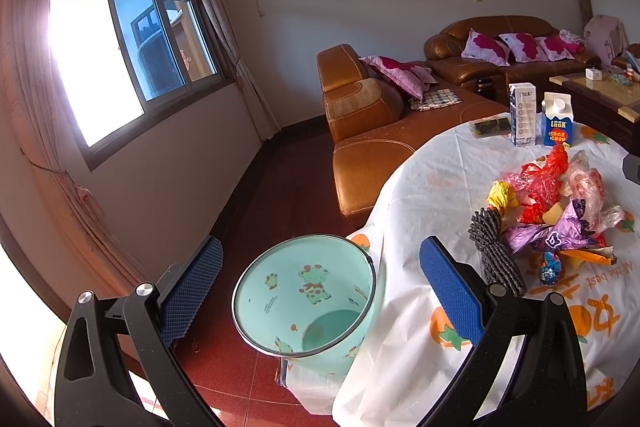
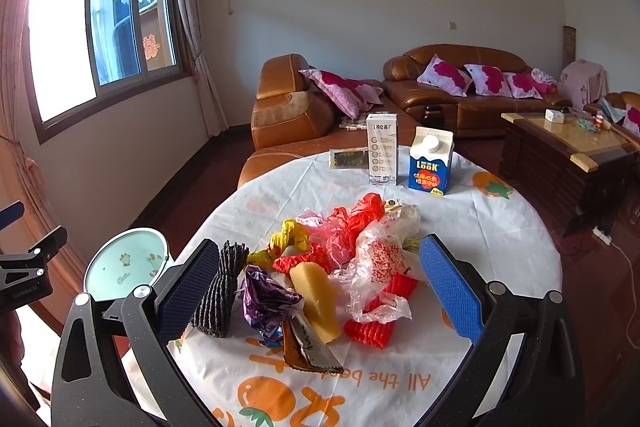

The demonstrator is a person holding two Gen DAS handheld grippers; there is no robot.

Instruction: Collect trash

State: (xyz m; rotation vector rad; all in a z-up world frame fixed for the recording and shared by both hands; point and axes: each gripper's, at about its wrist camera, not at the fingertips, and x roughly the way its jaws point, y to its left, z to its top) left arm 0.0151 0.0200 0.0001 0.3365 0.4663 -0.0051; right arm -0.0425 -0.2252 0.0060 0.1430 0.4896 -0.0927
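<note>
- Mint-green plastic, printed with cartoon animals, forms the bin (image 1: 306, 293), which is seen on the red tiled floor (image 1: 264, 211) just beside the draped edge of the round table (image 1: 424, 187).
- A white cloth with orange fruit prints is spread over that table.
- The trash pile (image 2: 340, 267) is heaped near the middle of the table: red and clear plastic bags, a purple wrapper, a yellow wrapper, red foam netting, a pale yellow chunk and a black ribbed piece (image 2: 222, 291) at its left edge.
- Two cartons, a white one (image 2: 382, 149) and a blue one (image 2: 430, 161), are stood upright behind the pile.
- The left gripper (image 1: 320, 287) is spread wide over the bin, nothing being held.
- The right gripper (image 2: 320, 293) is spread wide around the pile, with nothing clamped.
</note>
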